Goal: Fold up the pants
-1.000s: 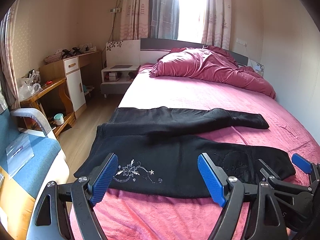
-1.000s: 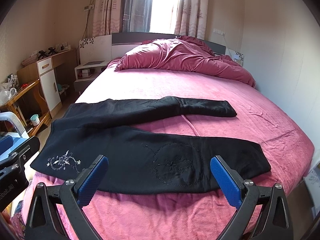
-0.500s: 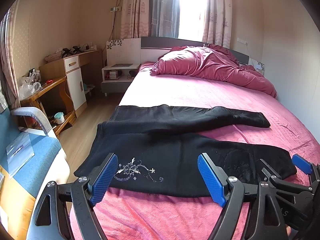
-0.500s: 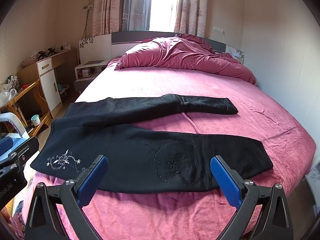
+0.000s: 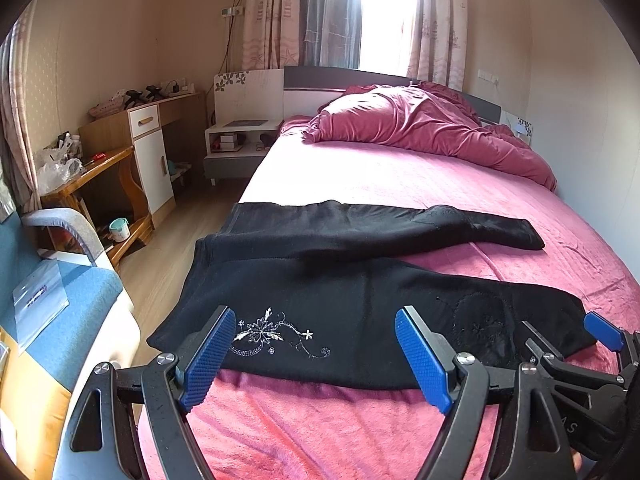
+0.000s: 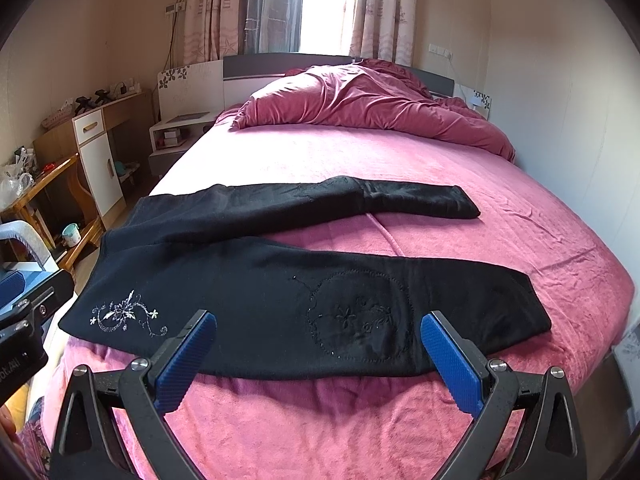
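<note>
Black pants [image 5: 352, 304] lie spread flat across the near end of the pink bed [image 5: 400, 184], waist to the left, both legs running right and splayed apart. A silver flower design [image 5: 272, 336] marks the near hip. My left gripper [image 5: 316, 356] is open and empty, just short of the pants' near edge by the hip. My right gripper [image 6: 318, 364] is open and empty over the near leg's near edge, by the stitched circle [image 6: 360, 316]. The pants also show in the right wrist view [image 6: 280, 288]. The right gripper shows at the left wrist view's right edge [image 5: 600, 360].
A crumpled pink duvet [image 5: 420, 128] lies at the head of the bed. A white nightstand [image 5: 236, 144], a wooden desk [image 5: 92, 184] and a blue chair [image 5: 60, 304] stand left of the bed. A wall runs along the right side.
Both grippers have drifted slightly over the near edge of the pants; the pants lie as before. Both stay open.
</note>
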Demonstrator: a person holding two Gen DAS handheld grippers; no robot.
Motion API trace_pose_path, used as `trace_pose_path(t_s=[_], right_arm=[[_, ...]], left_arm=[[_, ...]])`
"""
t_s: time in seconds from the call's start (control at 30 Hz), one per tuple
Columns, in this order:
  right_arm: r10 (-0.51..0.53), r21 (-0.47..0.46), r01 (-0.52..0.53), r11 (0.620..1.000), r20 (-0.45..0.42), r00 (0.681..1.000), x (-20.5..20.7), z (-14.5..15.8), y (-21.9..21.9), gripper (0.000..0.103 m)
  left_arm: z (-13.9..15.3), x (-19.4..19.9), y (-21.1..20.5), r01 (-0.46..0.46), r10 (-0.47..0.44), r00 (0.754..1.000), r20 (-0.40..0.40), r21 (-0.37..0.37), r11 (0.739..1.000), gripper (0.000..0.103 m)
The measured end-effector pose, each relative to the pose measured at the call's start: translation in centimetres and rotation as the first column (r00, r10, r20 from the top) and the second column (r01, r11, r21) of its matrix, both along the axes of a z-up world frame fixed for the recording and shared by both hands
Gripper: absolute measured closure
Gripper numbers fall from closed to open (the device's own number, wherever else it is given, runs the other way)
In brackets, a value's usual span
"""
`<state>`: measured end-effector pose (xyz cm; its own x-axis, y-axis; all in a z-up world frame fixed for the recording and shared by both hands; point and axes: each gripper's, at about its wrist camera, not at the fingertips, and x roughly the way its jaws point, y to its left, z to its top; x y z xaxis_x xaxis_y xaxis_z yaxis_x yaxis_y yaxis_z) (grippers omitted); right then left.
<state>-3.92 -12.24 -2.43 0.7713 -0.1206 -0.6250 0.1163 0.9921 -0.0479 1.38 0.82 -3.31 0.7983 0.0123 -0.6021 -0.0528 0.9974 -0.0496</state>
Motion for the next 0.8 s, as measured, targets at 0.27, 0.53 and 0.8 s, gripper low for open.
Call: trace_pose_path(t_s=[0.27,0.53,0.8], right_arm=[[0.011,0.031,-0.01,0.999,-0.035,0.999,0.6,-1.0,-0.6,0.0],[0.037,0.207,-0.02,0.978,-0.077,0.996,1.6,-3.0,-3.1,0.0],[0.053,0.449,0.039,0.893,-0.189,0.981,2.2,-6.7,-10.7,0.0]], left_arm=[[-1.0,0.6,0.1,-0.001,0.001,0.999,-0.043,-0.001,1.0,0.019],[-3.1,1.5,0.4,0.009,-0.009,0.995,-0.097,0.004,1.0,0.019],[-7.3,4.6,4.1,0.054,-0.129,0.956,-0.265,-0.272,0.961,0.015]])
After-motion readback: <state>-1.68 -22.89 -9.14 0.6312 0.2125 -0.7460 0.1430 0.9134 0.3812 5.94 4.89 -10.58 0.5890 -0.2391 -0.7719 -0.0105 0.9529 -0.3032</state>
